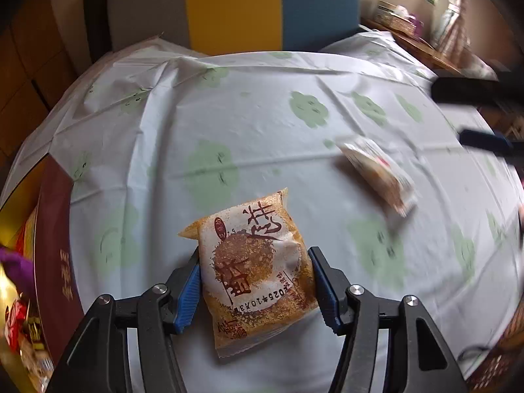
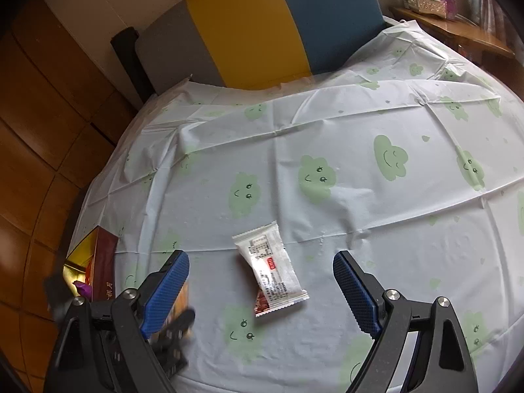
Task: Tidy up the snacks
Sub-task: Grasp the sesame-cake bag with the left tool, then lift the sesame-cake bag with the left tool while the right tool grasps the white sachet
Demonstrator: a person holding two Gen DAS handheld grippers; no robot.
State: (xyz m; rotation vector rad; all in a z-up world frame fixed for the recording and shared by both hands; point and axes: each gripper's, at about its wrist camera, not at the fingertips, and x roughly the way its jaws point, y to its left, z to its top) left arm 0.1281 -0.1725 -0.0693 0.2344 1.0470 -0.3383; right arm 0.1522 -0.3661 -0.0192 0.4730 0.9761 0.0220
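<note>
In the left wrist view, the left gripper point(image 1: 253, 271) pinches an orange snack packet point(image 1: 253, 267) between both blue pads, over the tablecloth point(image 1: 262, 124); a red box point(image 1: 54, 239) stands at the left edge. In the right wrist view, the right gripper point(image 2: 260, 278) is spread wide, and a white snack packet point(image 2: 271, 270) lies flat on the cloth between its fingers, untouched.

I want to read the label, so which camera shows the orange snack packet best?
The left wrist view: the orange snack packet lies sharp and central between the left tongs, printed face up. The right wrist view shows only a blurred orange sliver behind the right tongs' left finger, label unreadable.
</note>
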